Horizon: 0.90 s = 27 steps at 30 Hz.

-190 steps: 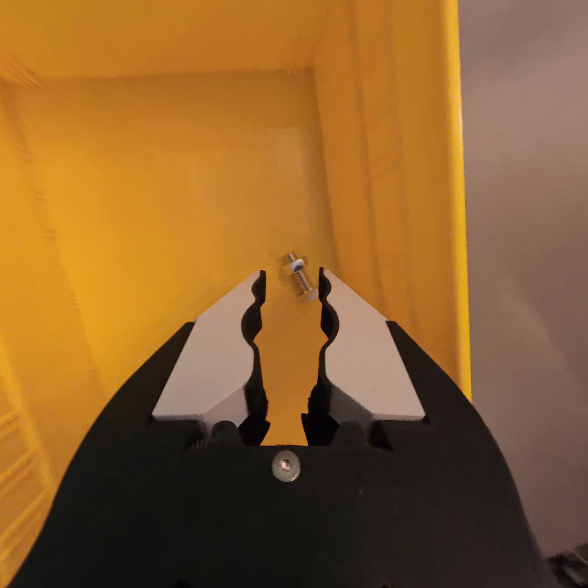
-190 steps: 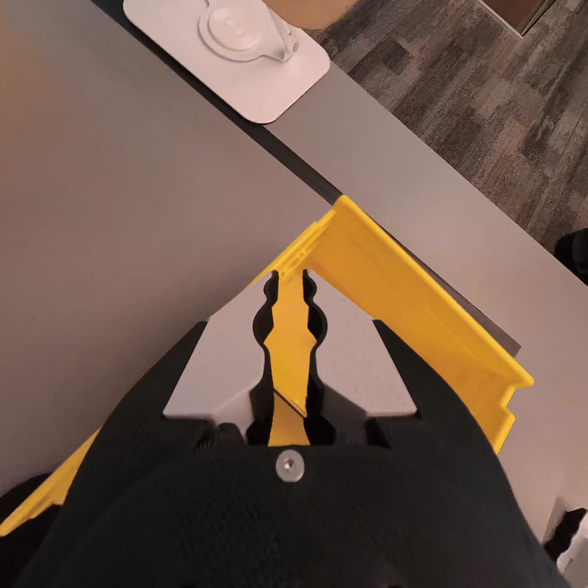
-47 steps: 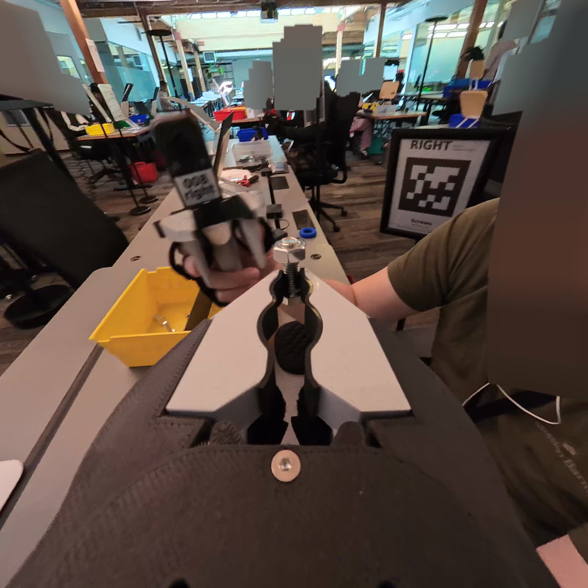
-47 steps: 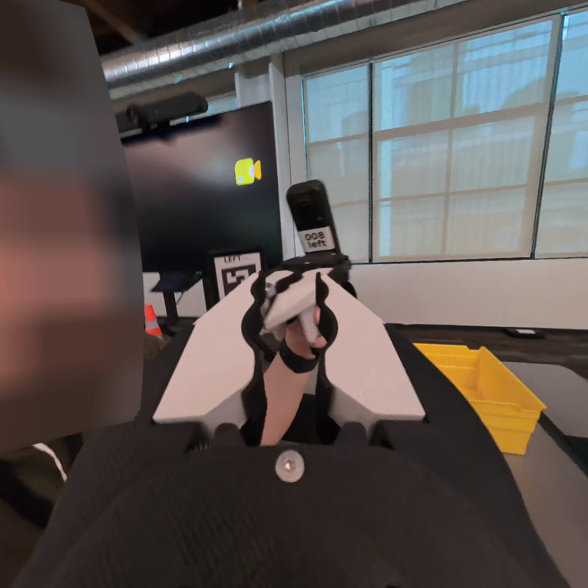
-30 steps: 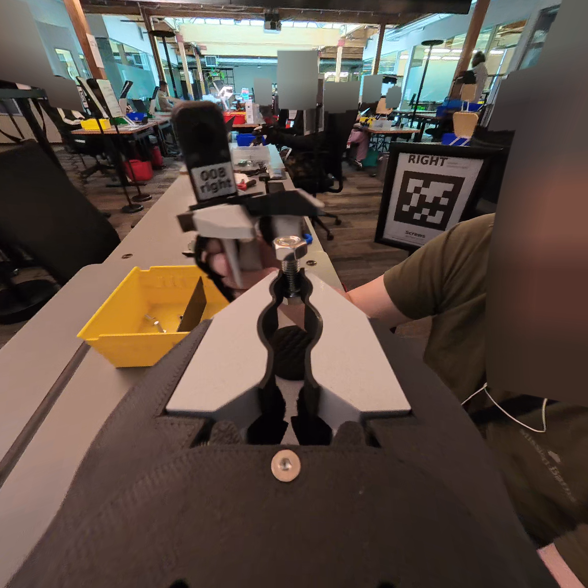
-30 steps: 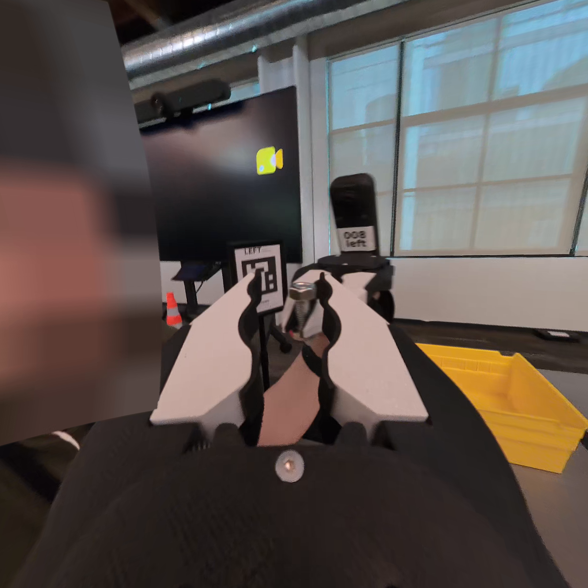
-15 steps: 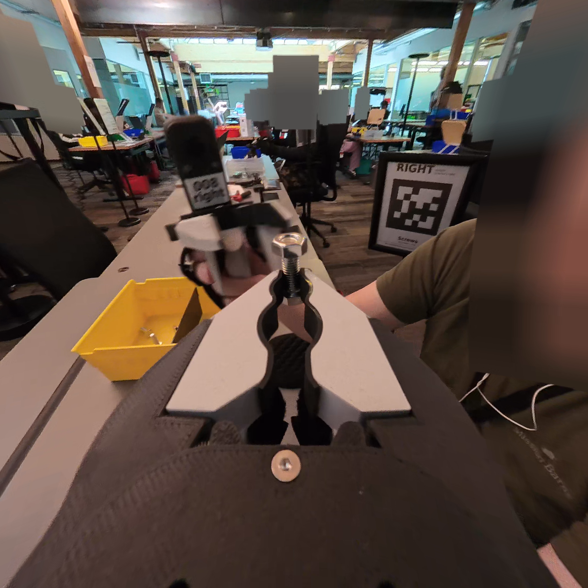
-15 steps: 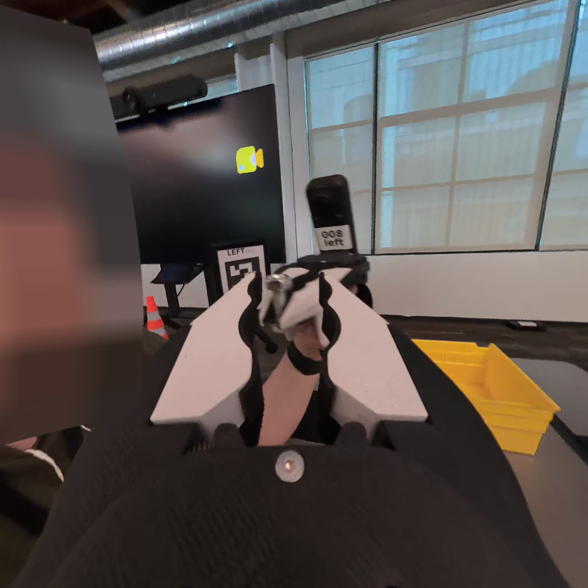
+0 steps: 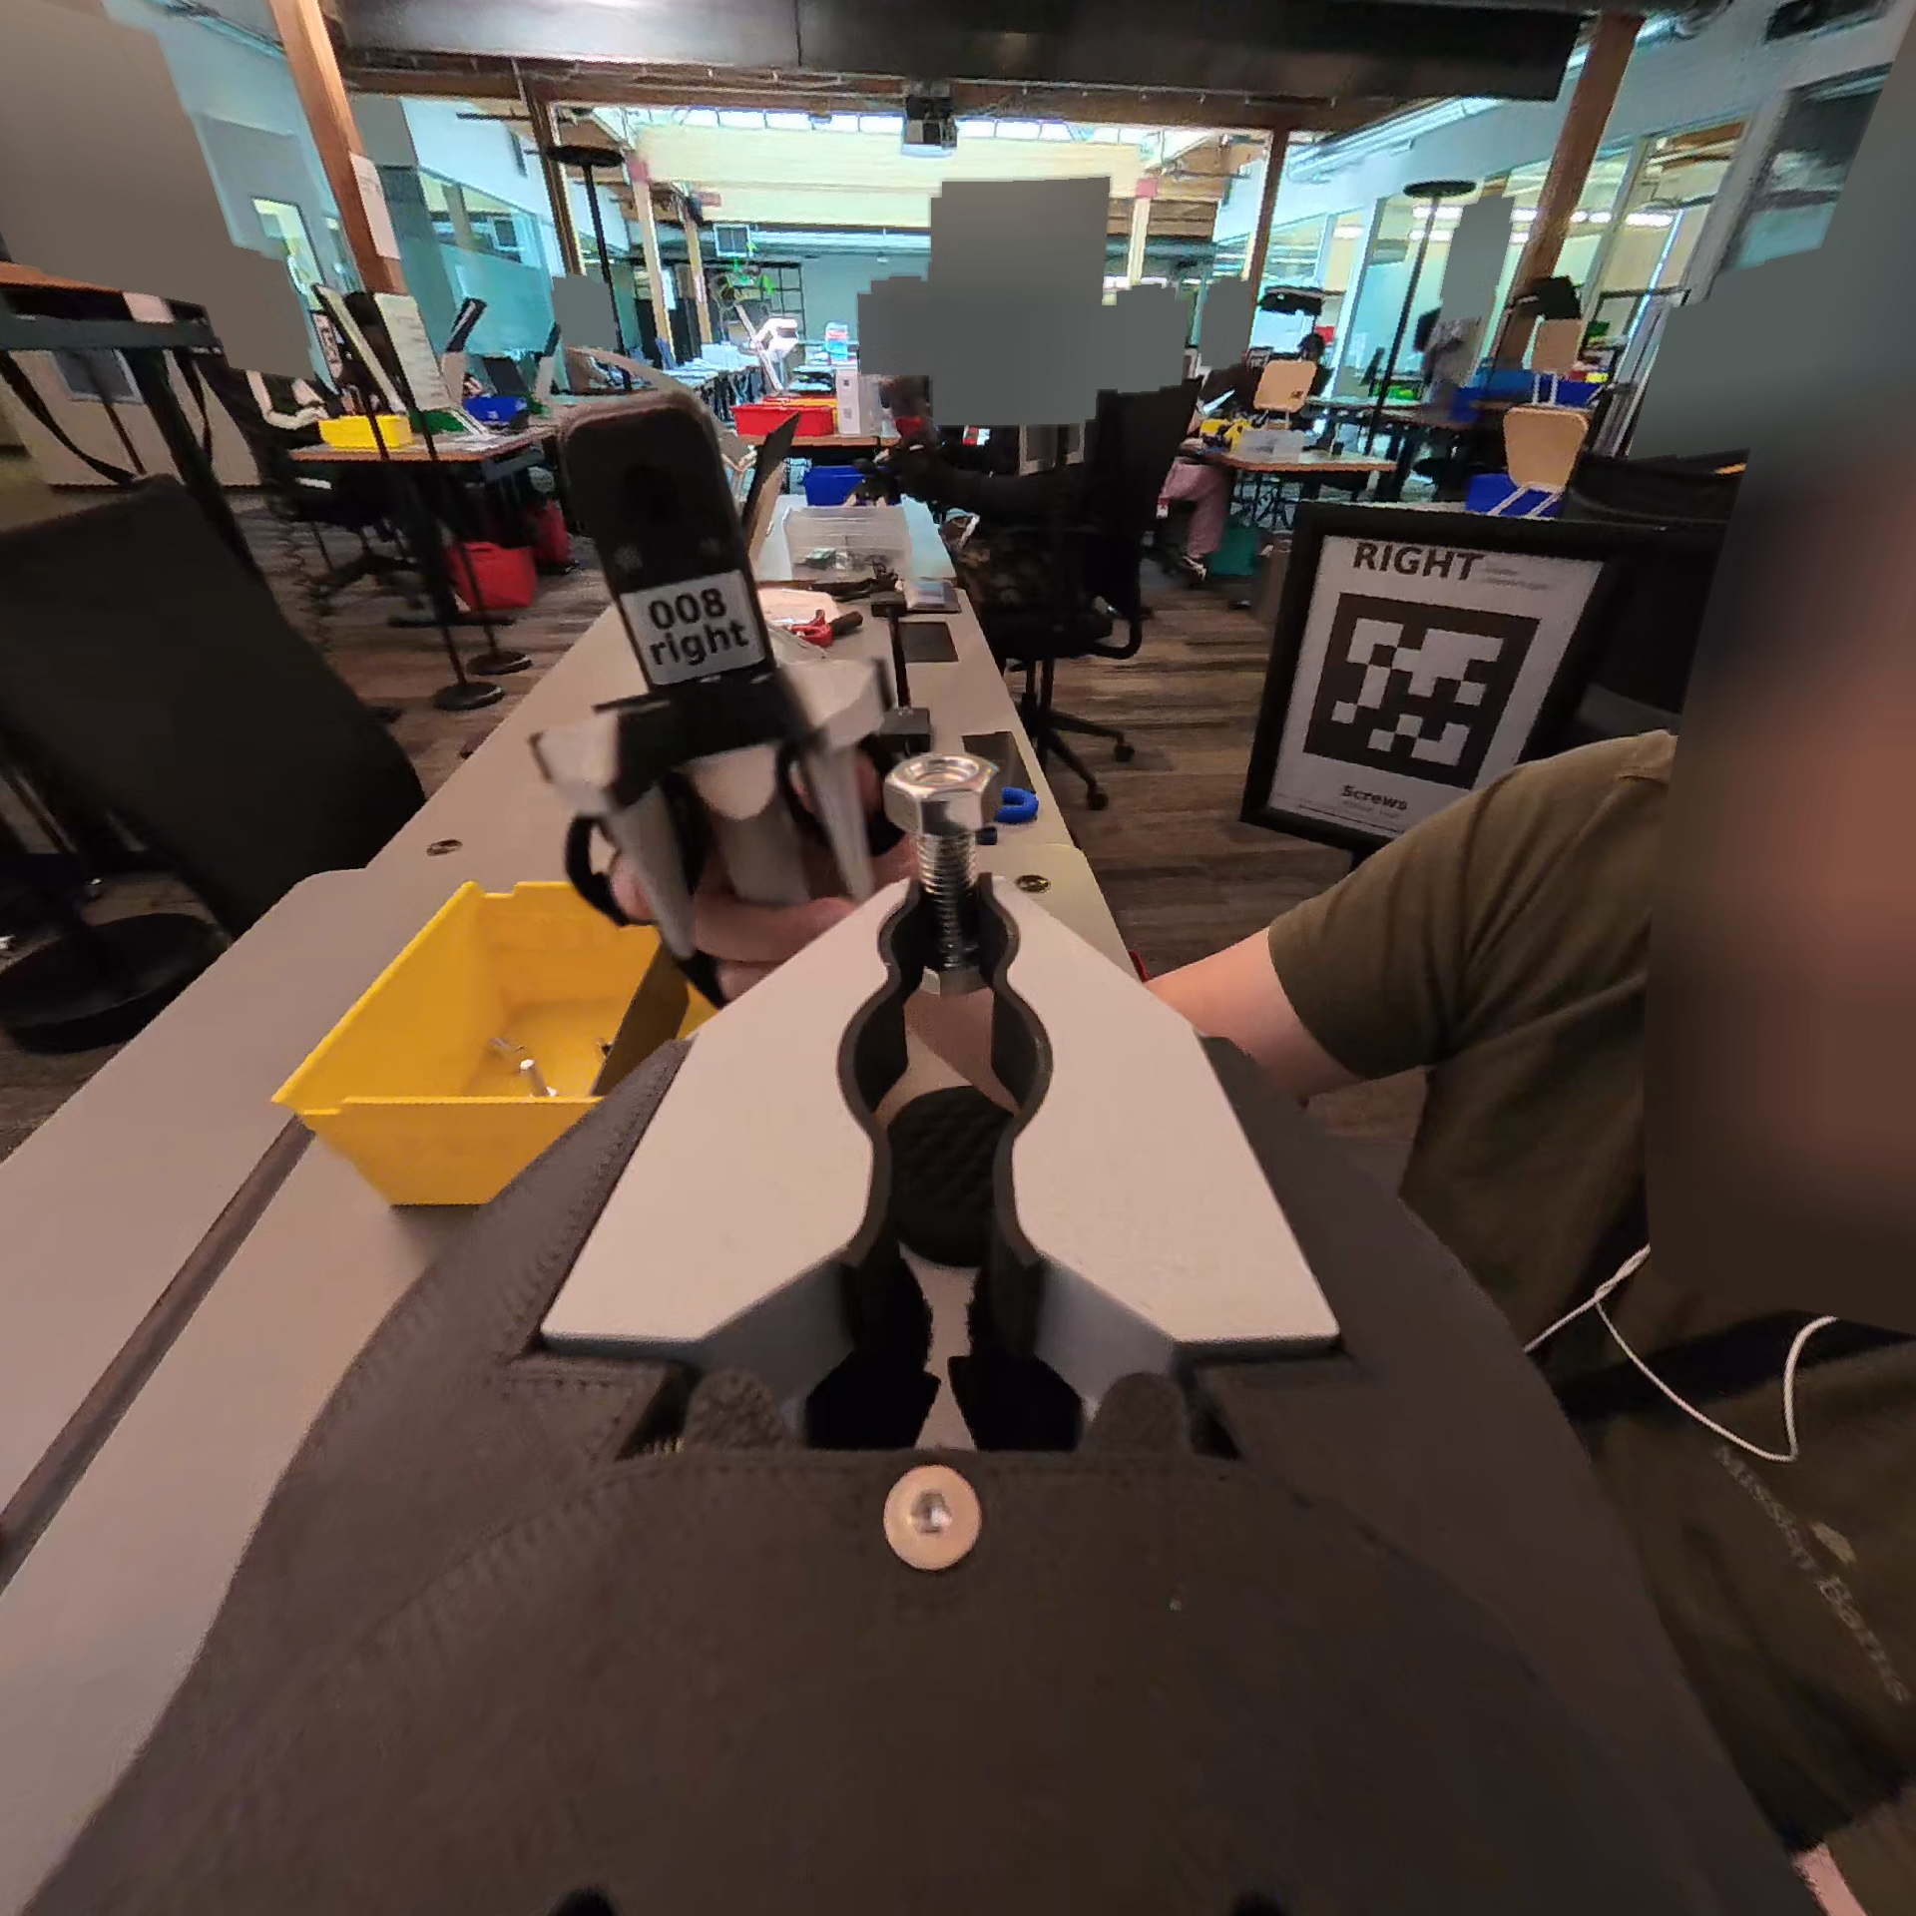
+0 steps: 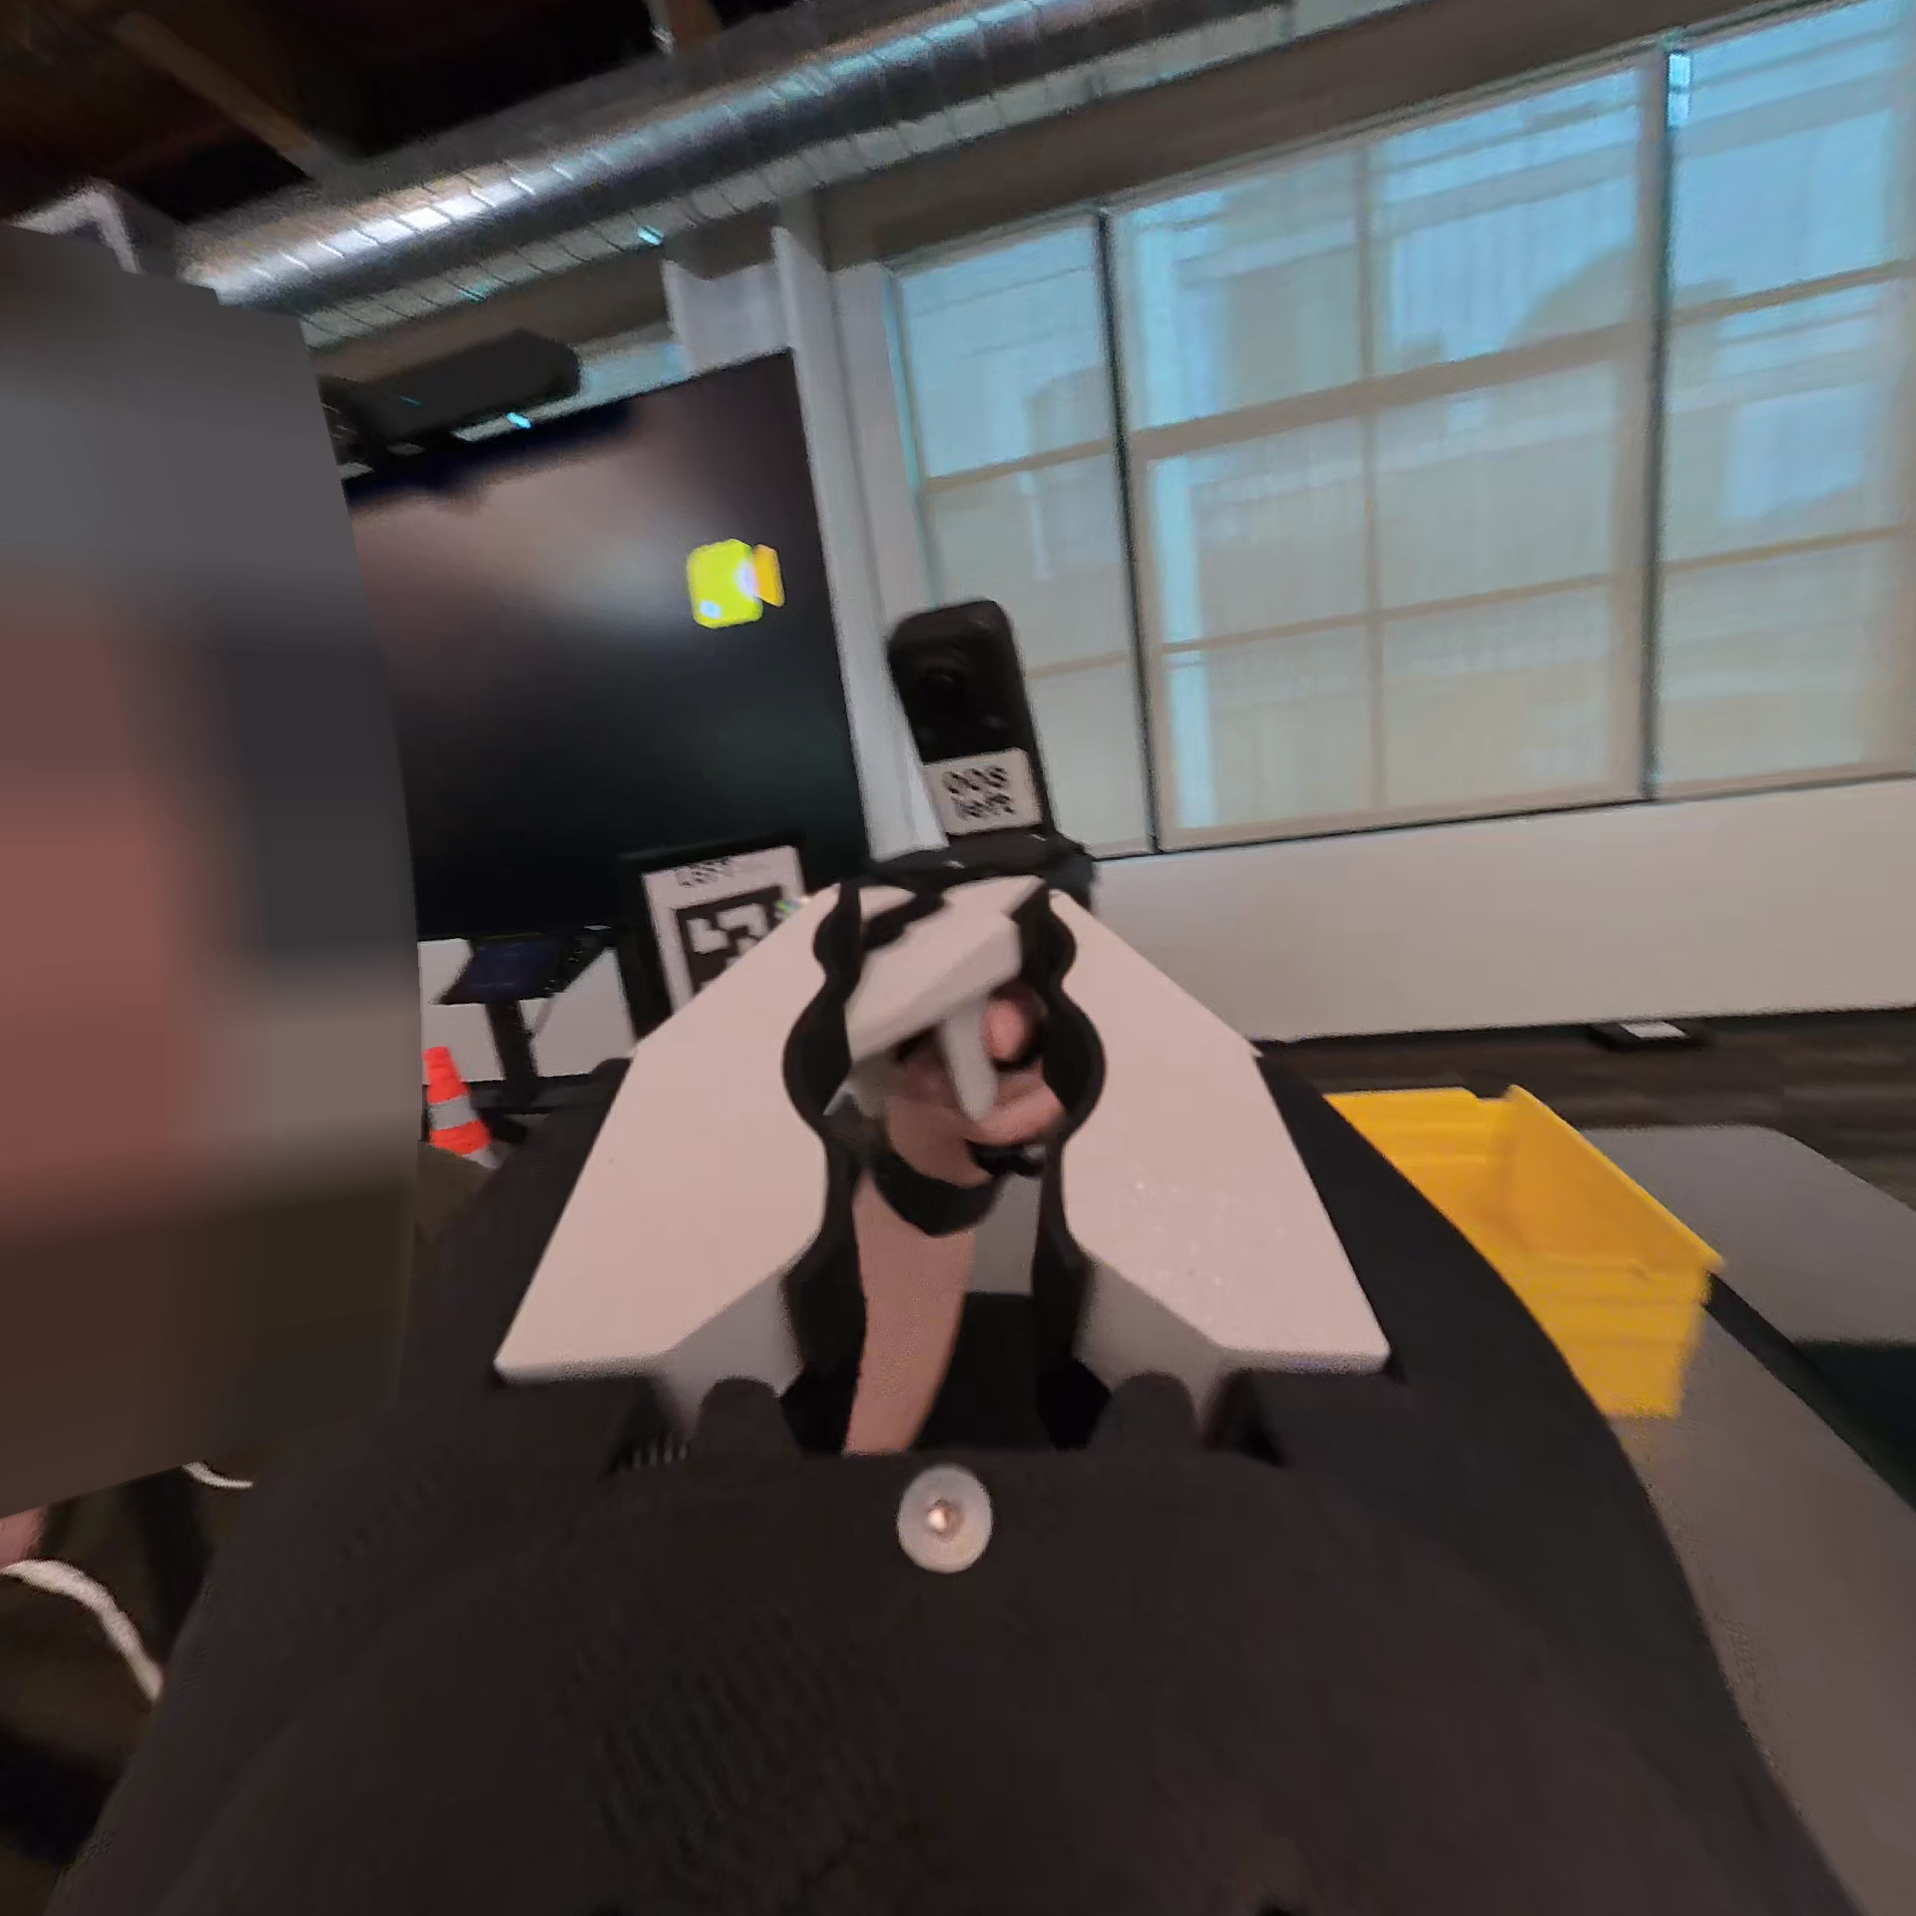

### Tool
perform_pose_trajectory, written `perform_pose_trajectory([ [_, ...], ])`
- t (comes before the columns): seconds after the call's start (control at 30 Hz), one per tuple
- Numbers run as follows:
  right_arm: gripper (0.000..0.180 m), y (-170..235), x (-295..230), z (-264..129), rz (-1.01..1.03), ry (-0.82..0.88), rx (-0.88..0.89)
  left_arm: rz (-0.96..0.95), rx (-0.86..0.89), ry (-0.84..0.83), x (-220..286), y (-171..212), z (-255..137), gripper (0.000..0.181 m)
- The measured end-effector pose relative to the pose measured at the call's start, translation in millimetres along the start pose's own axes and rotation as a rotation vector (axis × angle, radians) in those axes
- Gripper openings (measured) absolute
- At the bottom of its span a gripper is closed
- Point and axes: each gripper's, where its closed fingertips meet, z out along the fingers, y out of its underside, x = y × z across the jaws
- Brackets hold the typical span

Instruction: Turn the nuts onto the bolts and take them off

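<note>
My left gripper (image 9: 946, 918) is shut on a silver bolt (image 9: 946, 902) near its head and holds it upright in the air. A hex nut (image 9: 941, 793) sits at the top of the thread. My right gripper (image 10: 944, 907) is open and empty; in the left wrist view it (image 9: 752, 829) hangs just left of the nut, tilted, held by a hand. In the blurred right wrist view the left gripper (image 10: 933, 975) shows between my right fingers. The bolt and nut cannot be made out there.
A yellow bin (image 9: 435, 1120) with a few loose bolts (image 9: 529, 1073) stands on the grey table (image 9: 156, 1244); it also shows in the right wrist view (image 10: 1555, 1244). A person's forearm (image 9: 1223, 1016) reaches in from the right. A framed marker sign (image 9: 1420, 674) stands behind. Across from one pair of fingers to the other is roughly 5 centimeters.
My left gripper took the bolt from the bin and now holds it up steadily. My right gripper had the nut between its fingertips a second ago, then swung and tilted off to the side.
</note>
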Motion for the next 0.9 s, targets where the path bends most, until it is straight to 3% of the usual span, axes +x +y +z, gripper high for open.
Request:
perform_pose_trajectory([
  [0.17,0.037,7,-30,13,-0.055,-0.081,-0.058,0.011,-0.025,-0.003,-1,5,4,0.008],
  [0.37,0.039,15,-16,11,-0.008,-0.085,-0.071,0.018,-0.016,0.011,4,3,3,0.008],
  [0.43,0.02,4,10,0,0.032,0.026,0.0,0.015,0.009,0.053,10,-2,-1,0.008],
  [0.63,0.033,2,-27,9,-0.032,-0.086,-0.033,0.02,0.003,-0.002,0,0,-5,0.008],
  [0.73,0.039,18,-33,23,-0.112,-0.039,-0.129,-0.005,0.002,-0.003,-4,2,-3,0.008],
  [0.83,0.036,22,-29,27,-0.128,0.01,-0.151,-0.013,-0.005,-0.001,-5,3,-1,0.008],
  [0.9,0.02,20,-26,27,-0.12,0.03,-0.136,-0.008,-0.008,0.008,-2,4,0,0.008],
])
